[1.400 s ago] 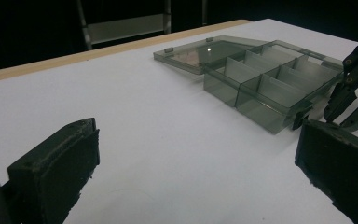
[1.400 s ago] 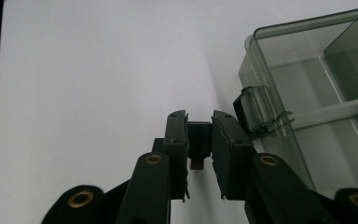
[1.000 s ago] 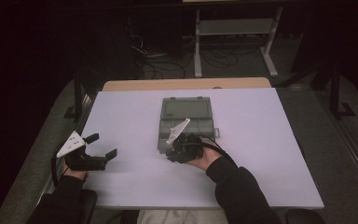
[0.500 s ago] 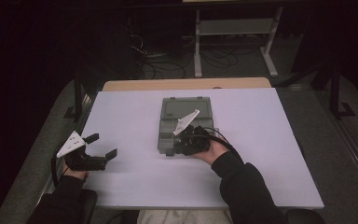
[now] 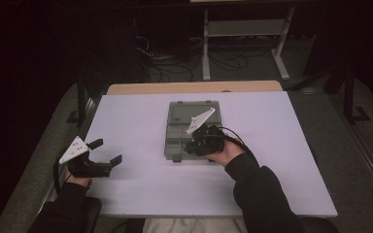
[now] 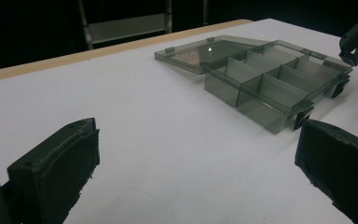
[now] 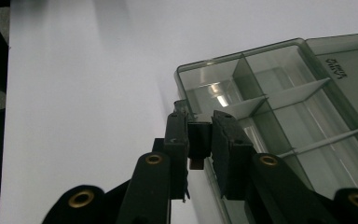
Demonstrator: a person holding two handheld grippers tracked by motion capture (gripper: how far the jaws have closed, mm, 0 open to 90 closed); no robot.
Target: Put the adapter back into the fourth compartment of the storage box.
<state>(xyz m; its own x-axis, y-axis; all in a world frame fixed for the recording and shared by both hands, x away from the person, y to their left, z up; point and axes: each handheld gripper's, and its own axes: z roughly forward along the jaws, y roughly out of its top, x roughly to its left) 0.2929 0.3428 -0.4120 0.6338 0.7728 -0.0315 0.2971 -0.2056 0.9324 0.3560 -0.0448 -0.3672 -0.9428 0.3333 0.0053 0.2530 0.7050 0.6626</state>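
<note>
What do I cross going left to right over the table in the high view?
Left gripper, jaws open over bare white table → open grey compartment box → right gripper, jaws shut on a small dark piece at the box's near edge → bare table out to the right edge.

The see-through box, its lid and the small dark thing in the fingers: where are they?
see-through box (image 6: 265,91), left gripper view, a divider wall inside.
lid (image 6: 200,51), left gripper view, the flat opened panel.
small dark thing (image 7: 199,140), right gripper view, its face between the fingers.
</note>
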